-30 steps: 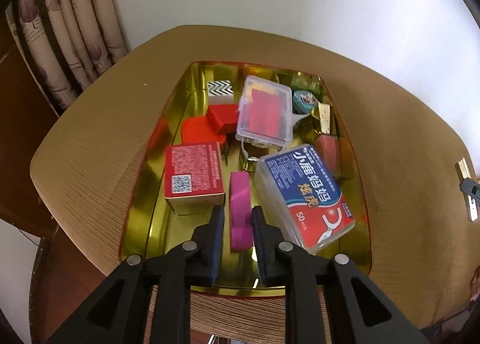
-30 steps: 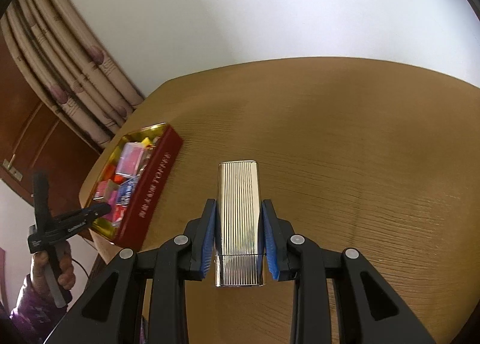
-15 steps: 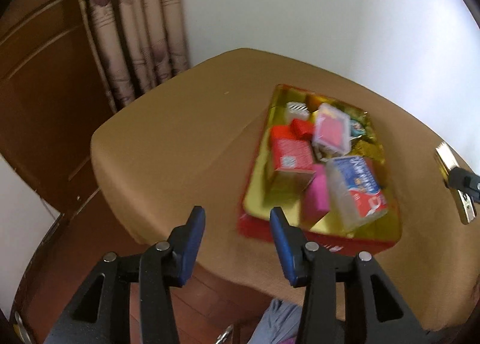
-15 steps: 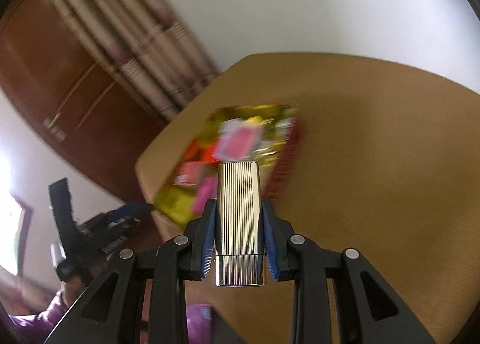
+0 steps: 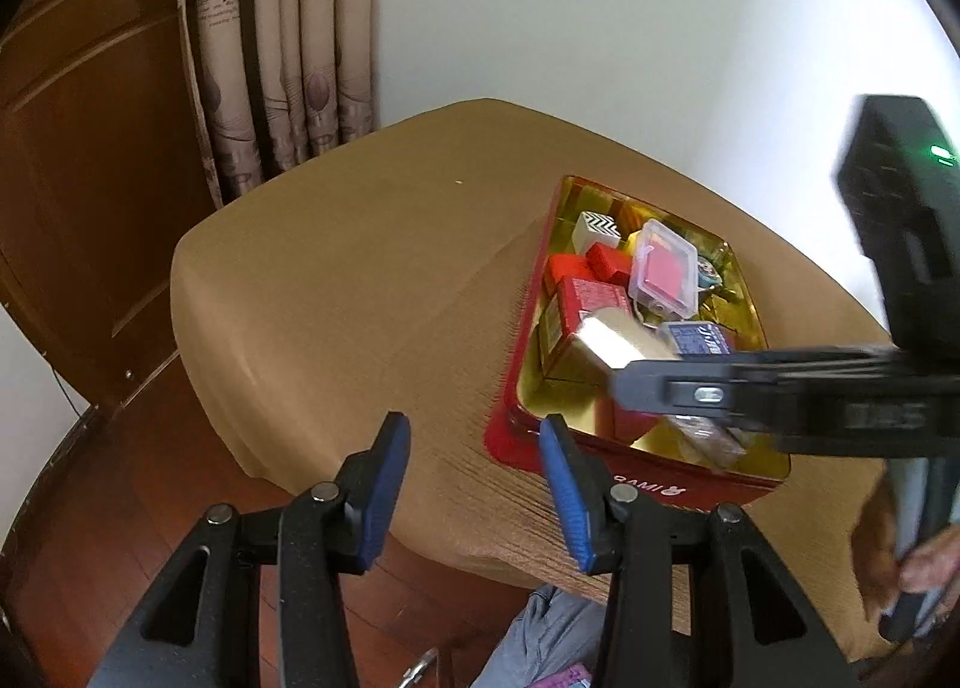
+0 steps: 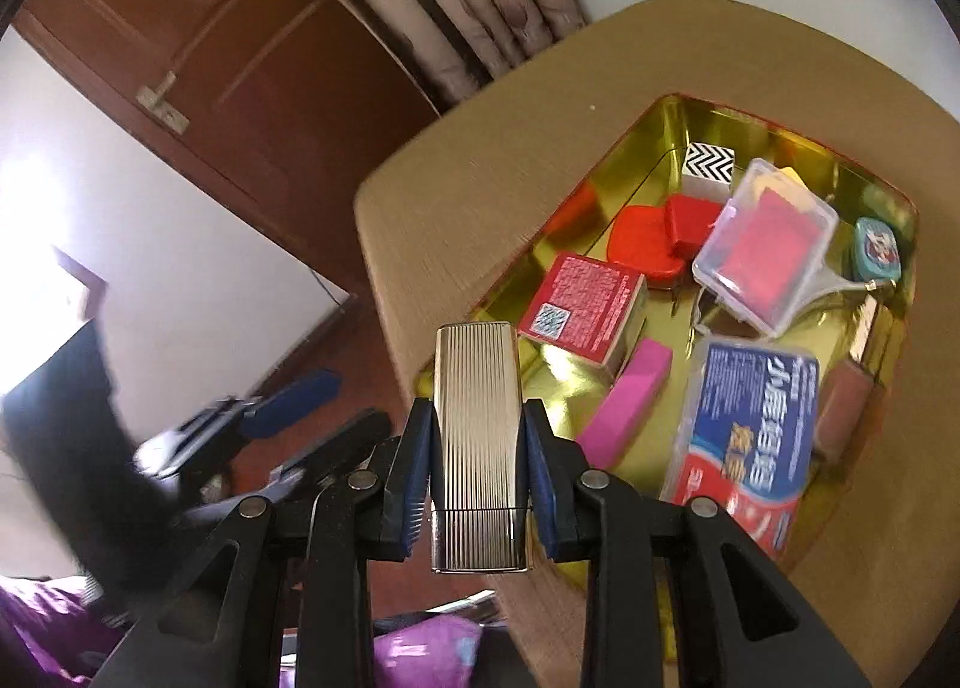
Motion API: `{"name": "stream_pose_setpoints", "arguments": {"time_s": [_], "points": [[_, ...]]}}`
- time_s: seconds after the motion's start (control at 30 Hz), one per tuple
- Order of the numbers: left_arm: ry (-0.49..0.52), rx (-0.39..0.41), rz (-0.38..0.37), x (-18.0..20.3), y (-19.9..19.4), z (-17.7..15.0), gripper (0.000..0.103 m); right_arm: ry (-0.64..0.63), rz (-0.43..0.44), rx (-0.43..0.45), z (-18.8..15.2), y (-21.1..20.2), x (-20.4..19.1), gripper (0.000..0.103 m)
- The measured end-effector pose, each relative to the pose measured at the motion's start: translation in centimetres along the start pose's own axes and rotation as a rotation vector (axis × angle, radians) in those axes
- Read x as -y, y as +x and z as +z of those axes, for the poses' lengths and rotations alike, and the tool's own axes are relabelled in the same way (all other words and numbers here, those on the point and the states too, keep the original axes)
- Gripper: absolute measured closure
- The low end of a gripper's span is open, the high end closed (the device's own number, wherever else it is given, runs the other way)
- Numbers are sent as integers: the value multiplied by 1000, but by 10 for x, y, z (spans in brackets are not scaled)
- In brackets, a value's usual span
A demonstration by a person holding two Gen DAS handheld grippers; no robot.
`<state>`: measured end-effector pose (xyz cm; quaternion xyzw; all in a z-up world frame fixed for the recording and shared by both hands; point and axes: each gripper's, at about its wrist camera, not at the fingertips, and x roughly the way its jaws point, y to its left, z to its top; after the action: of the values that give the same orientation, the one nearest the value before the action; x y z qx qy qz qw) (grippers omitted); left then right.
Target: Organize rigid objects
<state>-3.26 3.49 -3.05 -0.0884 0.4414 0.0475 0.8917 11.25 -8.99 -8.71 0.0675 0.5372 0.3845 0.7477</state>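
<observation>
My right gripper (image 6: 477, 463) is shut on a ribbed silver lighter (image 6: 477, 424) and holds it over the near left corner of a gold-lined red tin (image 6: 654, 123). The tin holds a red box (image 6: 579, 307), a pink block (image 6: 627, 403), a blue-and-red plastic case (image 6: 747, 436), a clear case with red contents (image 6: 765, 253) and several small pieces. My left gripper (image 5: 474, 487) is open and empty, off the table's near edge, left of the tin (image 5: 600, 457). The right gripper's arm (image 5: 780, 391) and lighter (image 5: 609, 337) cross over the tin in the left wrist view.
The tin sits on a tan table (image 5: 360, 280). A curtain (image 5: 276, 39) and wooden door (image 5: 78, 159) stand behind the table to the left. A white wall (image 5: 600, 15) is behind it. The person's hand (image 5: 912, 562) shows at the lower right.
My left gripper has opened, pulled back off the tin and moved left. My right gripper has carried the lighter from over the bare table to above the tin.
</observation>
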Motion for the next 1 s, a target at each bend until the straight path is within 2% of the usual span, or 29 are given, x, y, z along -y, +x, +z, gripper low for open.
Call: {"name": "stream_pose_setpoints", "arguments": {"time_s": [0.23,0.4,0.57,0.63,0.7,0.77,0.8,0.93,1.0], "points": [[-2,-39,-21,-1,8,-1,57,-65,-105,-46,14,33,0,76],[-19,-59,-29,-7,13,0,57,-125,-174,-36,16,47,-2,75],[-15,-46,-18,-7,13,0,57,-94,-157,8,12,43,8,70],[-9,-38,-12,-7,12,1,57,-34,-102,102,9,22,14,68],[-6,-35,-15,-7,12,2,57,11,-72,195,1,-4,18,61],[-3,-35,-26,-6,11,2,57,35,-88,280,-9,-28,19,42],[2,-34,-32,-5,11,1,57,44,-121,324,-16,-41,18,34],[30,0,-26,2,4,1,57,38,-325,472,-57,-80,7,26],[44,22,-26,5,-1,1,57,0,-437,513,-72,-90,-2,16]]}}
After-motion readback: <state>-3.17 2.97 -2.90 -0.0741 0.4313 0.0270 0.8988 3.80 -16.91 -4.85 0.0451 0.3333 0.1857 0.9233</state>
